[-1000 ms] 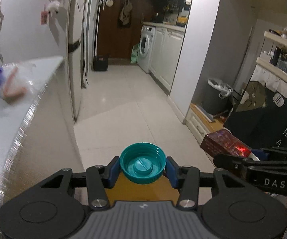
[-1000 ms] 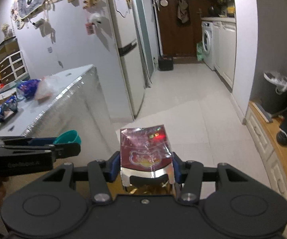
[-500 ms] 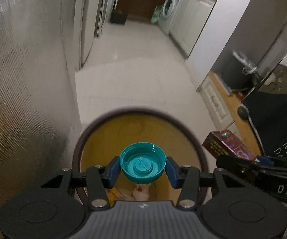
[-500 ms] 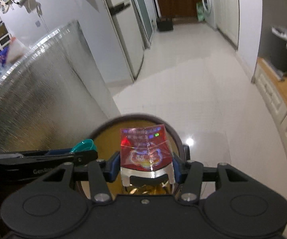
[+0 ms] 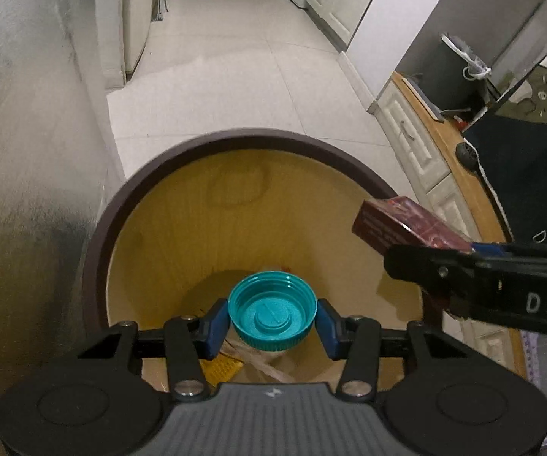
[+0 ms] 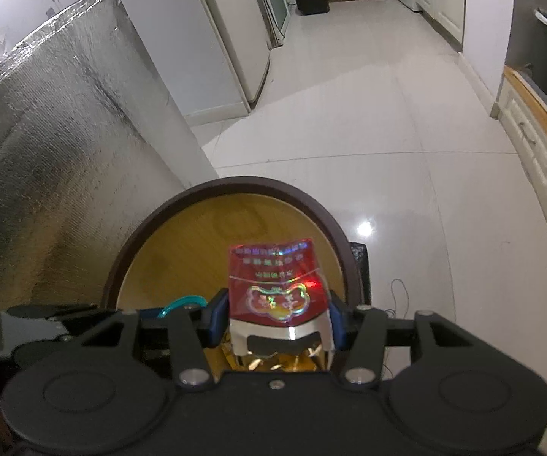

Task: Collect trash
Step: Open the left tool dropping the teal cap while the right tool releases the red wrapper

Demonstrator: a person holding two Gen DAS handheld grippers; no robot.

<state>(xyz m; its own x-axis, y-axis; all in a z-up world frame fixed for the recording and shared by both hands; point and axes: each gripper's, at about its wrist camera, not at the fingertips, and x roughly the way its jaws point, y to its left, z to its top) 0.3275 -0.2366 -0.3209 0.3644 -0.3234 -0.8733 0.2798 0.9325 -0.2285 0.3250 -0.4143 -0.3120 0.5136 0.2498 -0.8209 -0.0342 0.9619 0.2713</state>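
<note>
gripping a teal cap (image 5: 272,311) in left jaws, red packet (image 6: 277,288) in right.

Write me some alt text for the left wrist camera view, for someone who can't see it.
The left gripper holds a teal bottle cap in its jaws above an open round bin with a dark rim and yellow inside. At right, the right gripper holds a red box over the bin's edge; scraps lie at the bin's bottom, white tiled floor beyond.
</note>
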